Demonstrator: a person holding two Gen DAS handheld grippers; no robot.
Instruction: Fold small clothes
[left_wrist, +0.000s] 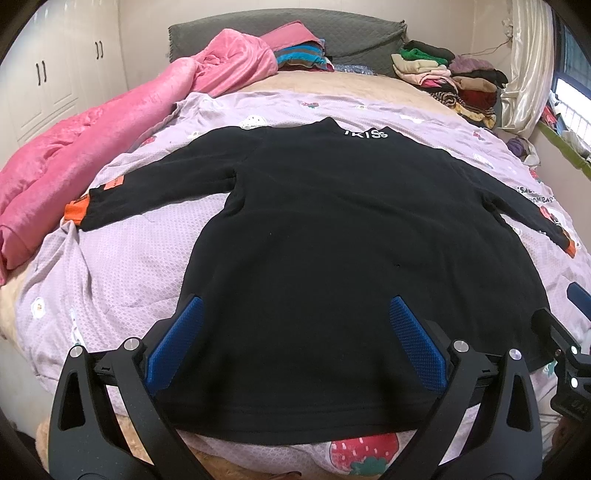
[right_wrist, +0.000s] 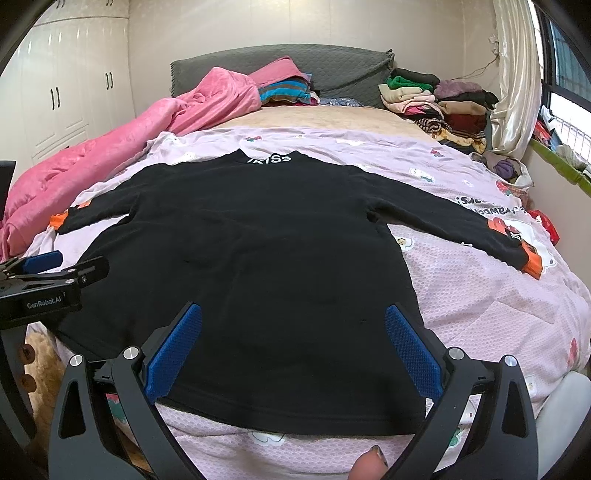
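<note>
We note the black sweater (left_wrist: 332, 240) lying flat on the bed (left_wrist: 122, 258), sleeves out; left tool (left_wrist: 295, 306) and right tool (right_wrist: 293, 314) both spread wide, gripping nothing.

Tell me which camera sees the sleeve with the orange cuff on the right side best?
The right wrist view. There the whole right sleeve lies stretched across the sheet, orange cuff plain to see. The left wrist view squeezes that sleeve against the picture's edge, showing only a sliver of cuff.
</note>
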